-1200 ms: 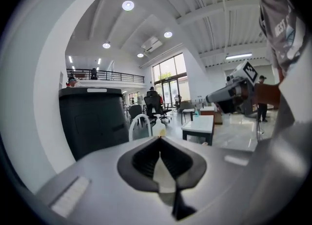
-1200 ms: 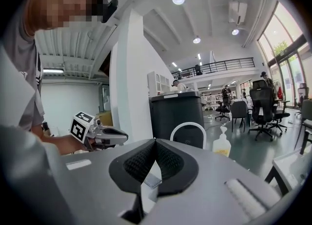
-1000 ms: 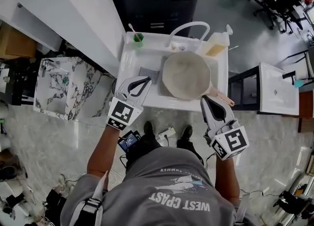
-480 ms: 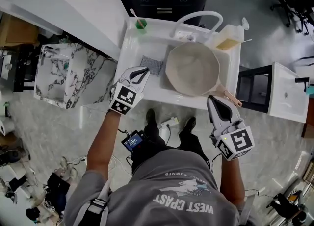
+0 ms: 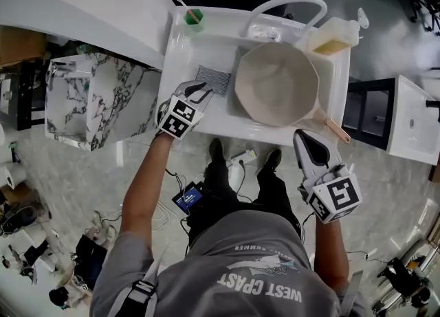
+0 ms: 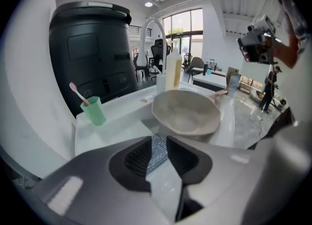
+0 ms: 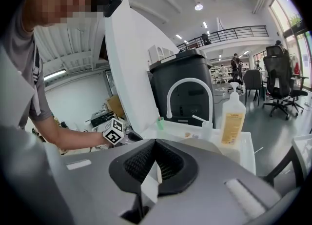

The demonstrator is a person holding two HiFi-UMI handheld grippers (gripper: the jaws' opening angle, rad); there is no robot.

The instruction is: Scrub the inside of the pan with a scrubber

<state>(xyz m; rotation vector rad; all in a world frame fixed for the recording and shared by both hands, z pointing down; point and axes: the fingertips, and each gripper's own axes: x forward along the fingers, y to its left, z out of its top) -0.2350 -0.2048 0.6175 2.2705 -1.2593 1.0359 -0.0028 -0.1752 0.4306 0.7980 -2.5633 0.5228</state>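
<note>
Reach for the scrubber, seen from above and along each claw. My L claw hangs nose-down over the near-left part of the sink. Its jaws have just been opening and now stand part-way apart. The scrubber, a grey mesh pad, lies flat on the sink floor just left of the pan. It shows through the gap ahead of my pads, not yet touched, so nothing is gripped. My R claw sits outside the sink's near edge, close to the handle, jaws closed tip to tip on nothing. To do this step well, I judge: widen the L jaws a bit more, since the pad is flat & thin. Come down w/ one pad each side of its near edge and pinch the edge, not the middle. Lift clear of the floor before swinging right to the pan. The R claw should prob. open & take the handle, as the pan appears to sit tilted and may rock under scrubbing. Containers: sink holds pan + scrubber, no standing water that I can see. Pan interior is pale, empty as far as visible. Green cup at the far-left corner holds a toothbrush. Bottle at far right holds yellowish liquid, level unclear.
</note>
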